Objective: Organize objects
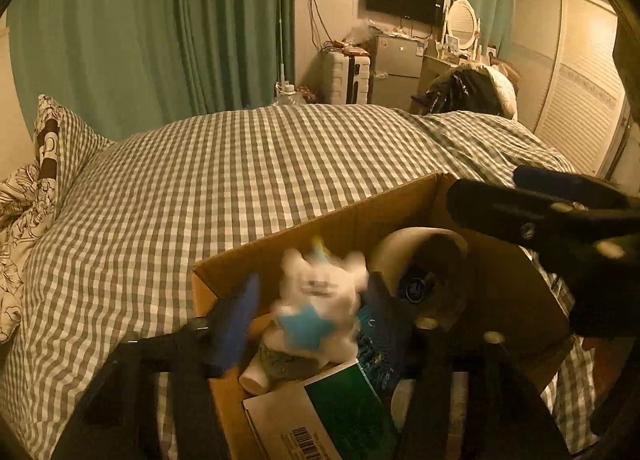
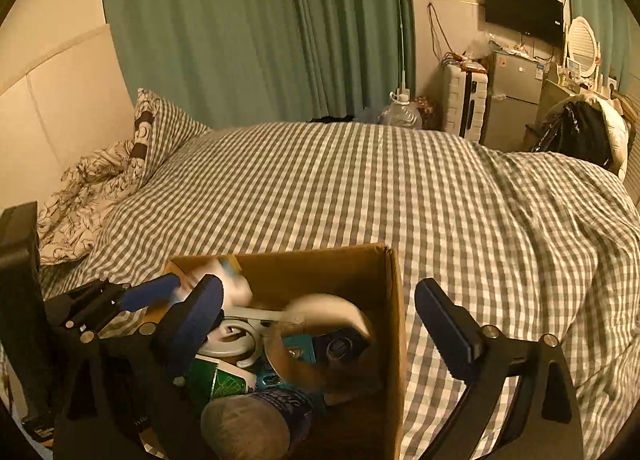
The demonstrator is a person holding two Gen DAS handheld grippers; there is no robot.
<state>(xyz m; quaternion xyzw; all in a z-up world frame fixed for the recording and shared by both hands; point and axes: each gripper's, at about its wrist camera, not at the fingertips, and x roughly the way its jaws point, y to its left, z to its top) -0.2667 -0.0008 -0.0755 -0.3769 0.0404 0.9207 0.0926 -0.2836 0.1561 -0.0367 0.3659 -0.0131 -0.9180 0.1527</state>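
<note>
An open cardboard box (image 1: pixel 320 228) stands on the checked bed. In the left wrist view my left gripper (image 1: pixel 314 288) hangs over the box, jaws apart. A blurred white plush toy with a blue star (image 1: pixel 316 300) sits between the blue pads (image 1: pixel 240 324), which do not press on it. My right gripper (image 2: pixel 320 292) is spread wide over the same box (image 2: pixel 320 260). A blurred roll of tape (image 2: pixel 320 336) lies loose between and below its fingers (image 2: pixel 448 324). The box also holds a green-and-white carton (image 1: pixel 340 412), a bottle (image 2: pixel 256 420) and a white ring (image 2: pixel 232 340).
The grey-checked bed cover (image 2: pixel 360 188) stretches far behind the box. Patterned pillows (image 2: pixel 100 180) lie at the left by the headboard. Green curtains, a white suitcase (image 2: pixel 466 100), a small fridge (image 2: pixel 512 100) and a wall screen stand beyond the bed.
</note>
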